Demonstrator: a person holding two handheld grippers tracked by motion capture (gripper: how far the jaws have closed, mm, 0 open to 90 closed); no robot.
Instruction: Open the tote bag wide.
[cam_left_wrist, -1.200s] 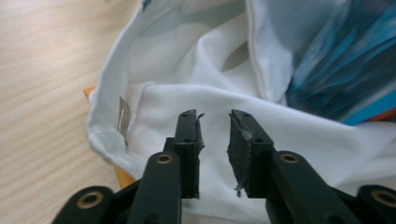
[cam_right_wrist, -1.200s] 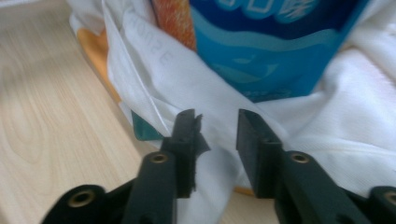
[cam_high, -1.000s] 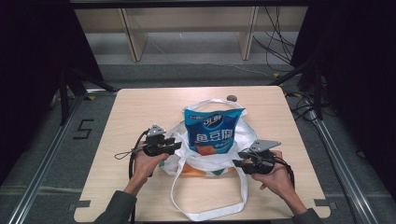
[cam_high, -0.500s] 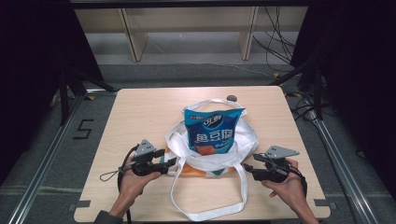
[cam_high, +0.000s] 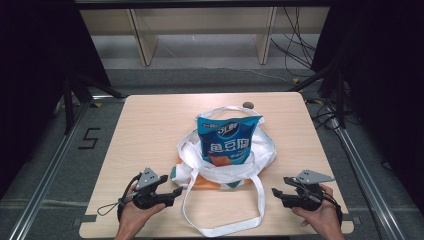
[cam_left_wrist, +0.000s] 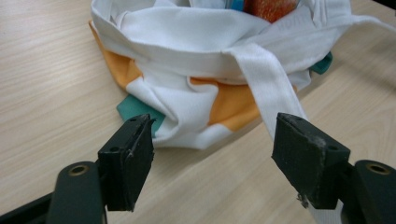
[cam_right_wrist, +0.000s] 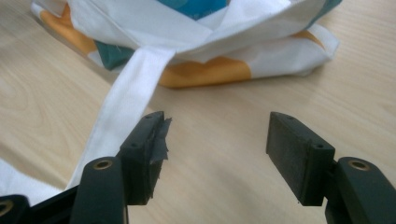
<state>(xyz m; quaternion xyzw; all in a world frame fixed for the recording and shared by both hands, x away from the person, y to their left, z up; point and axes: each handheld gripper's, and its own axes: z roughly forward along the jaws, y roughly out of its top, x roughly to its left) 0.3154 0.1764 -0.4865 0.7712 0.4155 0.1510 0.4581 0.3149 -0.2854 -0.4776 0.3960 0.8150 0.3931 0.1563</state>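
A white tote bag with orange and teal patches lies slumped mid-table. A blue snack packet stands upright in it. One long white handle loops toward the near edge. My left gripper rests low near the front edge, left of the bag. Its jaws have just been opening and stand wide, with only bare table between them. In the left gripper view the strap runs down beside the right-hand jaw. My right gripper sits right of the handle, jaws also just opened and empty. The right gripper view shows the strap by the left-hand jaw.
The light wooden table has open surface on both sides of the bag. A small dark round object sits at the far edge. Metal rails flank the table, and wooden shelving stands on the floor beyond.
Both hands have drawn back from the bag's sides toward the near edge and slightly outward. Both pairs of jaws have widened and are off the bag.
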